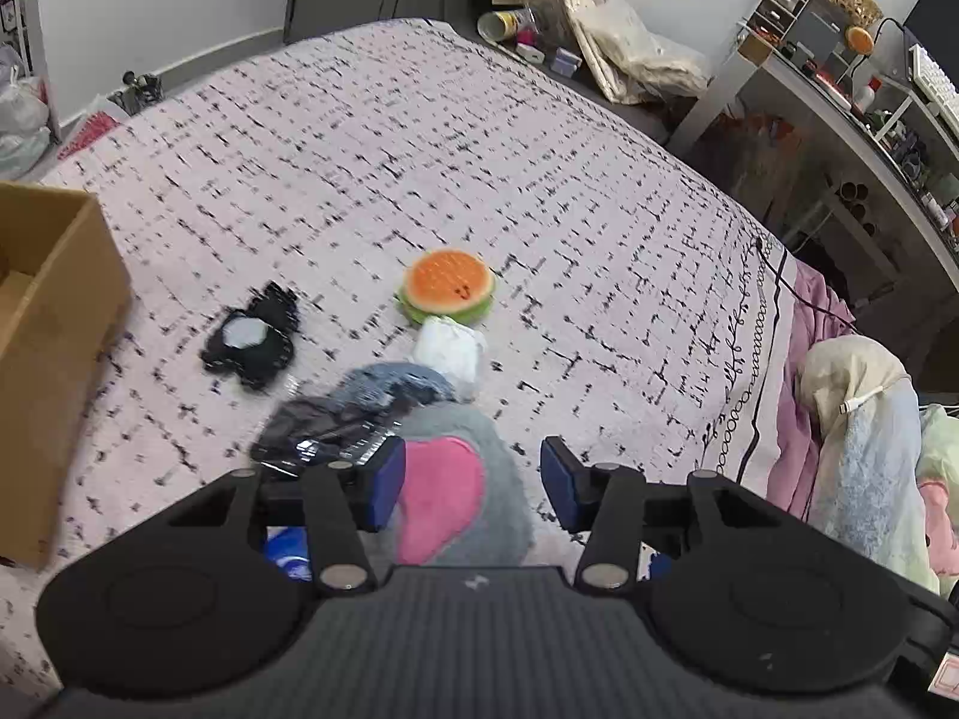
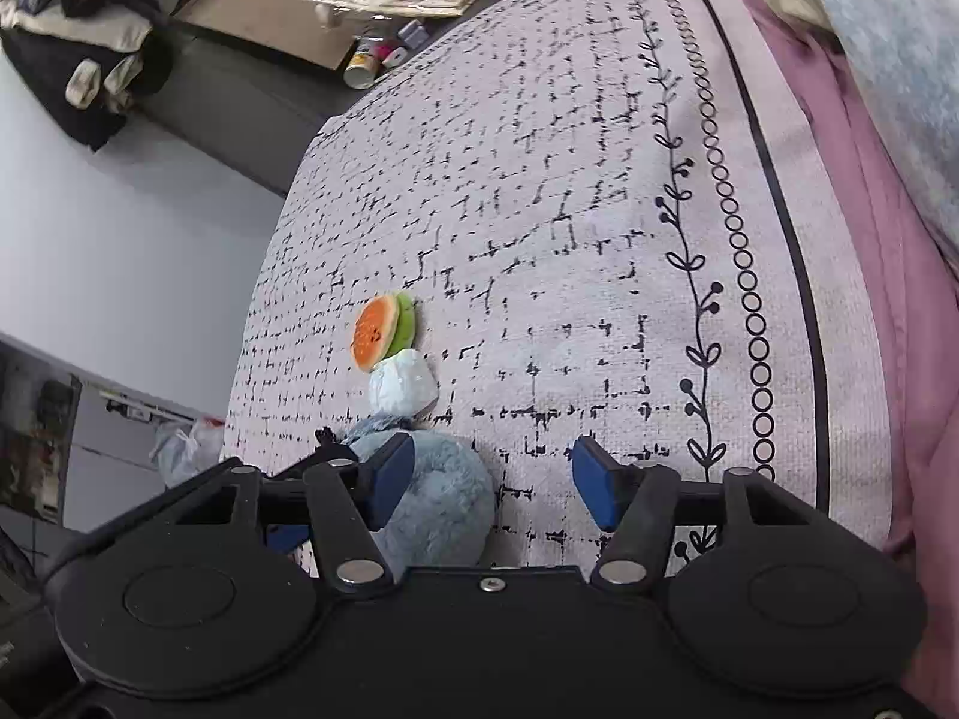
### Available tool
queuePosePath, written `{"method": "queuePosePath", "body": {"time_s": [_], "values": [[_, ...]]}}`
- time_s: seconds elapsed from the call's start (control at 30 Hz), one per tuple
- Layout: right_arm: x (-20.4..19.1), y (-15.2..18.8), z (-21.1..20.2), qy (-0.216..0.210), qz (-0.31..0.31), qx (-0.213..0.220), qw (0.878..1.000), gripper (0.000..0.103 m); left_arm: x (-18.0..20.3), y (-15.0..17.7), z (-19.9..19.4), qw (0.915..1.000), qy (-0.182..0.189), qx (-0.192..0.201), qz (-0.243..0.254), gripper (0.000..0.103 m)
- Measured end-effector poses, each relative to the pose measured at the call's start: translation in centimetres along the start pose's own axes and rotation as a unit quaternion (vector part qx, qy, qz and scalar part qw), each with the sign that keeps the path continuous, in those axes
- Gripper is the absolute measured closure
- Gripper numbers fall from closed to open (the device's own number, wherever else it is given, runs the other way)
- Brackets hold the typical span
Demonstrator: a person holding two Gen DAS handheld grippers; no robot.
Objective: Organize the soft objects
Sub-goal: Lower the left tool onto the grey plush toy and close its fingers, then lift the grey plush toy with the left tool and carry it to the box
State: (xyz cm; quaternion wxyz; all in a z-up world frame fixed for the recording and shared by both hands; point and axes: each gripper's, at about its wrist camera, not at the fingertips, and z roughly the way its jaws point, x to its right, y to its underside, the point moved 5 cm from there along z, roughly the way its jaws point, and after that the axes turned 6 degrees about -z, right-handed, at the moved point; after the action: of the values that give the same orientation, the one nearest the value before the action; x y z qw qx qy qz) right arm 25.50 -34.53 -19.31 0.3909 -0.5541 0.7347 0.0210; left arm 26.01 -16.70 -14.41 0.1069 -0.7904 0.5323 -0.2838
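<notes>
Several soft things lie on the patterned bed cover (image 1: pixel 419 150). An orange and green burger plush (image 1: pixel 448 292) sits mid-bed, a white crumpled soft item (image 1: pixel 448 350) just in front of it, a black plush with a pale face (image 1: pixel 252 338) to the left. A grey plush with a pink patch (image 1: pixel 455 491) lies between the jaws of my open left gripper (image 1: pixel 472 491), untouched by them as far as I can see. A dark bundle in clear wrap (image 1: pixel 335 425) lies beside it. My right gripper (image 2: pixel 492 482) is open over the cover, the blue-grey plush (image 2: pixel 437 497) at its left finger. The burger (image 2: pixel 383 332) and white item (image 2: pixel 403 386) show beyond.
A cardboard box (image 1: pixel 54 323) stands at the bed's left edge. A desk with shelves and clutter (image 1: pixel 839 78) lies right. Pink and pale bedding (image 1: pixel 851 419) is piled at the right edge. Bags and a can (image 1: pixel 503 24) sit past the far edge.
</notes>
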Motion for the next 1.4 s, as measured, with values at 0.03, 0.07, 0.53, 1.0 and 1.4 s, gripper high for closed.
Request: {"method": "queuePosePath", "body": {"time_s": [0.03,0.07,0.53,1.0,1.4], "values": [[0.2,0.0,0.1,0.000,0.005,-0.001,1.000,0.046,0.2,0.2,0.3,1.0000,0.000,-0.003,0.001,0.054],[0.4,-0.1,0.1,0.000,0.009,-0.001,1.000,0.047,0.3,0.4,0.6,1.0000,-0.001,-0.005,0.001,0.055],[0.2,0.4,0.6,-0.035,0.023,-0.021,0.999,0.048,-1.6,0.5,0.8,0.9995,-0.029,0.007,-0.013,0.071],[-1.7,1.9,3.2,-0.069,0.031,-0.061,0.995,0.048,-5.2,1.2,1.0,0.9973,-0.023,-0.003,-0.069,0.079],[-1.6,2.9,4.4,-0.071,0.035,-0.080,0.994,0.076,-6.2,2.0,0.3,0.9927,0.027,-0.027,-0.114,0.082]]}}
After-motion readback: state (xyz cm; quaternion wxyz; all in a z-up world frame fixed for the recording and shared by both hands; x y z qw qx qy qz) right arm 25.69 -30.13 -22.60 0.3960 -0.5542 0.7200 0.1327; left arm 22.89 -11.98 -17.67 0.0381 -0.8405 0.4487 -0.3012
